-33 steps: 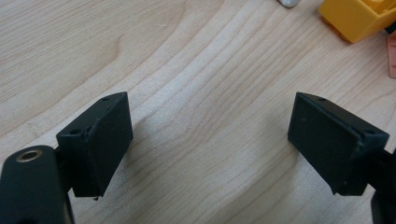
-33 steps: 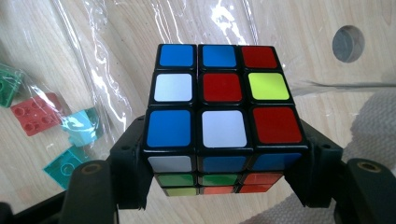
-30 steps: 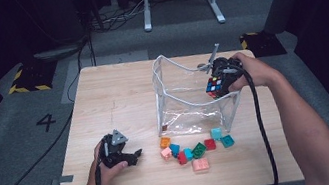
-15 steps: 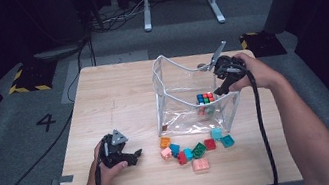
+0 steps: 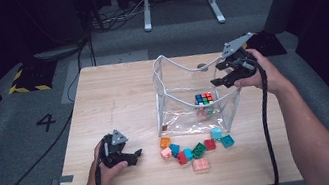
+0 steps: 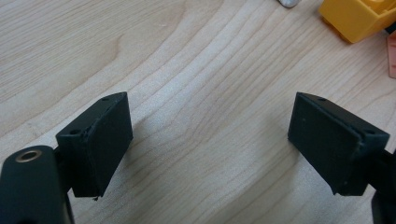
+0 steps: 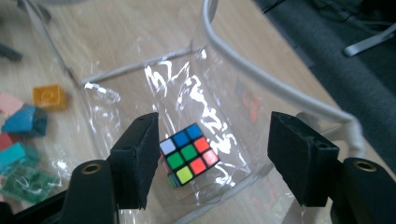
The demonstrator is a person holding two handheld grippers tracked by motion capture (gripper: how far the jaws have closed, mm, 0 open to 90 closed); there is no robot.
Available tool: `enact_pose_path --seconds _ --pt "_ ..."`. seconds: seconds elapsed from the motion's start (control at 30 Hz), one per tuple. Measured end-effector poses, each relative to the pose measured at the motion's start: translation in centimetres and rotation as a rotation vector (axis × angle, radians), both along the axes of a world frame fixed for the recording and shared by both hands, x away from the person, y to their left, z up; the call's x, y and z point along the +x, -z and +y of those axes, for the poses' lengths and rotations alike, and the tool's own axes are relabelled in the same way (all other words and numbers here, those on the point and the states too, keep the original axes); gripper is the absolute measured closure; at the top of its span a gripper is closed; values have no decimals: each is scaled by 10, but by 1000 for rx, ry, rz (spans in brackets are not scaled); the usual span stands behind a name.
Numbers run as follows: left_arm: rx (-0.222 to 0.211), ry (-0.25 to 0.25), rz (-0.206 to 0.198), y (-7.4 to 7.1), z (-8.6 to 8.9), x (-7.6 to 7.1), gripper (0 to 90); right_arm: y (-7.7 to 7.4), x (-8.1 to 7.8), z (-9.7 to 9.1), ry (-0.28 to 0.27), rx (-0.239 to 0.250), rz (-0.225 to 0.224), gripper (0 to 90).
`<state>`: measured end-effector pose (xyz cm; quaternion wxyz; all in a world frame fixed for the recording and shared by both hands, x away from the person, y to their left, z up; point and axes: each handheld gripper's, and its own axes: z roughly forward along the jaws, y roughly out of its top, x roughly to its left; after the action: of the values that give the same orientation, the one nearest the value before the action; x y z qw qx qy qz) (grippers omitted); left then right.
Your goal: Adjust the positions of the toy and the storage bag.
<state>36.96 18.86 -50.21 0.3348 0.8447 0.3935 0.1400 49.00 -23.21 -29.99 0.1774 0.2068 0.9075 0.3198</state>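
Spanning most of the high view, the light wooden table carries everything. On it stands the clear plastic bag with a white tube rim, upright and open at the top. My right gripper hangs above the bag's right rim, jaws apart with nothing between them; in the right gripper view they frame the bag's inside from above without touching it. My left gripper rests low on the table near the front left, jaws apart over bare wood, just left of the blocks. The small multicoloured puzzle cube lies on the bag's floor toward the right wall, free of both grippers. In front of the bag sits a scatter of small plastic building blocks, orange, teal, red, green, pink, close together, outside the bag.
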Motion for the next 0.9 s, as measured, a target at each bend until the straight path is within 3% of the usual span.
enact_pose_path --seconds 0.03,0.07,0.13,0.23,0.27,0.3,0.63,0.9 --pt "0 0 0 0 0 0 139 0 0 0 0 0 0 348" --pt "0 0 0 0 0 0 139 -5 -4 -5 15 42 -39 343" --pt "0 0 0 0 0 0 139 -11 -11 -10 31 103 -66 341" --pt "0 0 0 0 0 0 139 -17 -18 -16 52 145 -89 332" --pt "0 0 0 0 0 0 139 -21 -26 -23 63 195 -102 324" --pt "0 0 0 0 0 0 139 -22 -28 -26 65 211 -106 320" --pt "1 0 0 0 0 0 139 -33 -59 -63 138 314 -234 282" --pt "1 0 -1 0 0 0 139 -28 -90 -97 197 358 -278 285"
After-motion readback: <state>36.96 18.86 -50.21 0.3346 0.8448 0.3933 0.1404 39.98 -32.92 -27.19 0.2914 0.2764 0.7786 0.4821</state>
